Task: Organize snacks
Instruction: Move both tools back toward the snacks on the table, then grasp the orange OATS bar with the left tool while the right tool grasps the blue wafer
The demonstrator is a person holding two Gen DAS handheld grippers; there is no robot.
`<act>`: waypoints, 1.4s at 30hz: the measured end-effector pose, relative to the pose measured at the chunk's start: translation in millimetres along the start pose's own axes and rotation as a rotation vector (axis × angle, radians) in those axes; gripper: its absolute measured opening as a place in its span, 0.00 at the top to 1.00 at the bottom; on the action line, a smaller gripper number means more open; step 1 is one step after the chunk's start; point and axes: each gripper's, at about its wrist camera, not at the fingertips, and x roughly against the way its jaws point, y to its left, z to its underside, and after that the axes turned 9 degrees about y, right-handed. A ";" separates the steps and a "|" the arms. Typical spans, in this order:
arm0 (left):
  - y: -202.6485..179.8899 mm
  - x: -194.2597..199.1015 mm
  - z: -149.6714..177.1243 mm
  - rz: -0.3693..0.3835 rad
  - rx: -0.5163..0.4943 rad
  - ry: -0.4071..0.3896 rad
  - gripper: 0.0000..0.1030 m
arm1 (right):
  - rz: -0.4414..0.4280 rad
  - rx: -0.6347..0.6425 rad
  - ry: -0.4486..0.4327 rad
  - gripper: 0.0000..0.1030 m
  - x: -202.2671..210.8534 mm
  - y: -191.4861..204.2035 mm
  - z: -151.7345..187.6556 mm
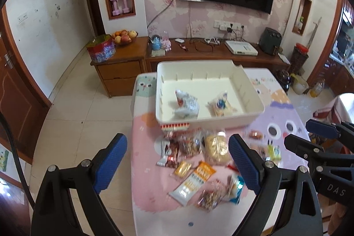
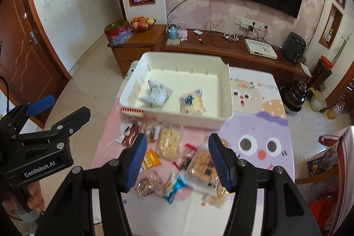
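Observation:
A white bin (image 1: 199,64) (image 2: 177,55) stands at the far side of the table and holds a white packet (image 1: 186,103) (image 2: 157,93) and a yellow packet (image 1: 221,106) (image 2: 192,101). Several loose snacks lie in front of it: a pale cracker pack (image 1: 216,147) (image 2: 168,143), an orange pack (image 1: 205,169), a blue-white pack (image 2: 174,188) and a biscuit pack (image 2: 202,167). My left gripper (image 1: 178,163) hovers over the pile, open wide and empty. My right gripper (image 2: 178,162) is open above the biscuit pack, which lies beside its right finger; the left pad is clear of it.
The table wears a pink and purple cartoon cloth (image 2: 254,125). Tiled floor (image 1: 88,103) lies to the left. A wooden TV cabinet (image 1: 210,54) runs behind the table. A dark pot (image 2: 295,96) sits on the floor at the right. A hand (image 2: 33,194) holds the left gripper's handle.

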 end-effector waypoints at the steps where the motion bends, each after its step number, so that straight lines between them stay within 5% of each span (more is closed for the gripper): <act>1: 1.5 -3.6 7.1 0.000 -0.009 0.014 0.10 | -0.004 -0.001 0.006 0.43 -2.4 1.4 3.6; 10: 6.0 -57.9 55.1 0.037 -0.046 0.160 0.10 | -0.039 -0.033 0.139 0.43 -57.5 5.3 49.0; 27: -6.8 -204.5 95.2 0.057 -0.144 0.430 0.10 | -0.105 -0.194 0.349 0.44 -176.1 -17.3 96.7; 35: -13.6 -230.7 92.1 0.066 -0.155 0.479 0.10 | -0.083 -0.204 0.362 0.45 -197.3 -12.9 92.1; 42: -21.2 -246.2 84.7 0.065 -0.147 0.497 0.12 | -0.048 -0.195 0.402 0.57 -217.4 -5.1 92.5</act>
